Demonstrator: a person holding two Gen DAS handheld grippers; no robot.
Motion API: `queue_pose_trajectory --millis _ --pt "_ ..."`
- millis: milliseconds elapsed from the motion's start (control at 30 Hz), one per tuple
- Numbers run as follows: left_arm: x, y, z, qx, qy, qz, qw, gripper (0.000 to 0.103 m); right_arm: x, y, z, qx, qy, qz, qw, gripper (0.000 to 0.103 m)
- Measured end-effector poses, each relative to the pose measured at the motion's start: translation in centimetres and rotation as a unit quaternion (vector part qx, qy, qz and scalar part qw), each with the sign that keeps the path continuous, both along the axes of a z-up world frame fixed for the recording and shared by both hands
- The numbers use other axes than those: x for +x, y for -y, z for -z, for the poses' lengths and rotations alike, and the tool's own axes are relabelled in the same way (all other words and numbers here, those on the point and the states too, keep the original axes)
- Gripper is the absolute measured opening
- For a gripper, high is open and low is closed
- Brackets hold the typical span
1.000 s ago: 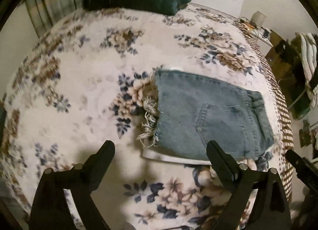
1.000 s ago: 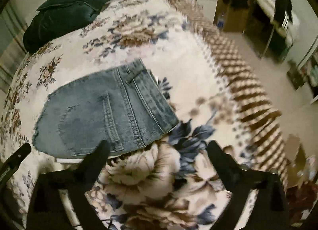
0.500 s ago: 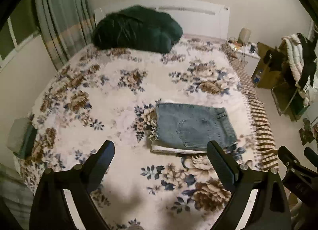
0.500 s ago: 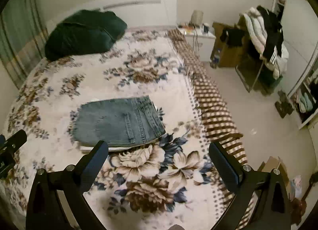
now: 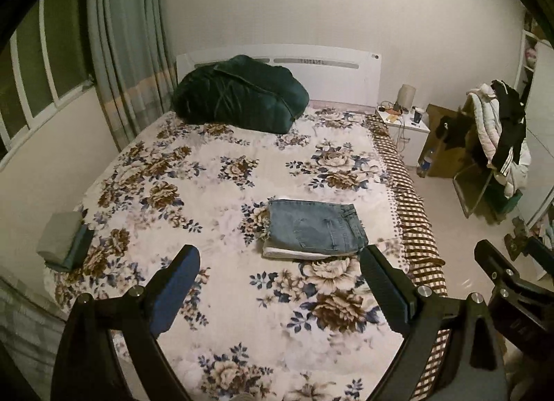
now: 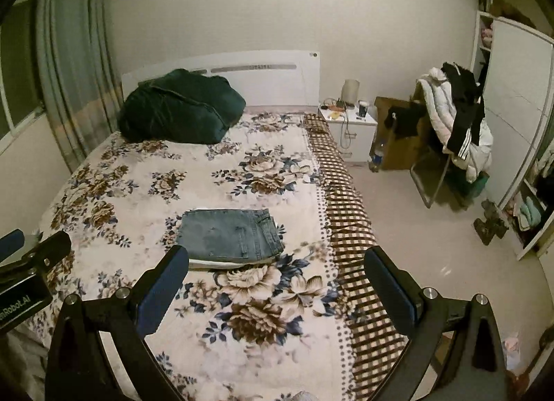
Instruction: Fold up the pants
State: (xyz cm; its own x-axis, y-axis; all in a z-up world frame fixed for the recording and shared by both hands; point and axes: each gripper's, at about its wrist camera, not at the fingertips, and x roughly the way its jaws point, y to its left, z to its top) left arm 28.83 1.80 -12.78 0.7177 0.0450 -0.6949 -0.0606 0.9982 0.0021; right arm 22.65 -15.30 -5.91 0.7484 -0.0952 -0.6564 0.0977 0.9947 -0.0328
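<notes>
The blue denim pants (image 5: 315, 228) lie folded into a flat rectangle on the floral bedspread (image 5: 214, 186), near the bed's right side, with a white layer showing under the front edge. They also show in the right wrist view (image 6: 230, 236). My left gripper (image 5: 278, 288) is open and empty, held well back and above the bed's foot. My right gripper (image 6: 277, 292) is open and empty too, likewise far from the pants. The right gripper's body shows at the right edge of the left wrist view (image 5: 512, 290).
A dark green bundle (image 5: 239, 93) lies at the white headboard. A small folded grey-green stack (image 5: 64, 240) sits at the bed's left edge. A white nightstand (image 6: 351, 126), a cardboard box and a chair piled with clothes (image 6: 453, 124) stand right of the bed.
Both grippers have pulled far back and up from the folded pants, so the whole bed and room now show. Both stay open and empty.
</notes>
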Motion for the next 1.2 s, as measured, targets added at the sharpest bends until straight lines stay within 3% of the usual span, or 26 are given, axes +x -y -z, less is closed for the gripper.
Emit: queue_pose_trajectory --millis 167,267,400,1200 --pt "-3.3 0.0 -1.6 0.001 0.005 -0.001 1.0 0.095 -5.3 -0.1 -3.6 -0.006 0.013 -0.008 1.0 0.103" --pt "-4.4 -0.5 -2.2 -0.006 0.005 0.003 1.0 0.103 -7.2 -0.4 -5.0 -0.011 0.02 -0.008 1.0 0.103" --pt "-5.5 -1.2 -2.9 -0.005 0.012 0.002 0.9999 0.103 -9.1 -1.2 -6.4 -0.015 0.027 -0.004 1.0 0.103" --pt "-8.2 -3.8 -4.2 0.0 0.019 -0.005 0.9998 0.103 -10.0 -3.9 -8.6 -0.004 0.018 -0.016 1.0 0.103"
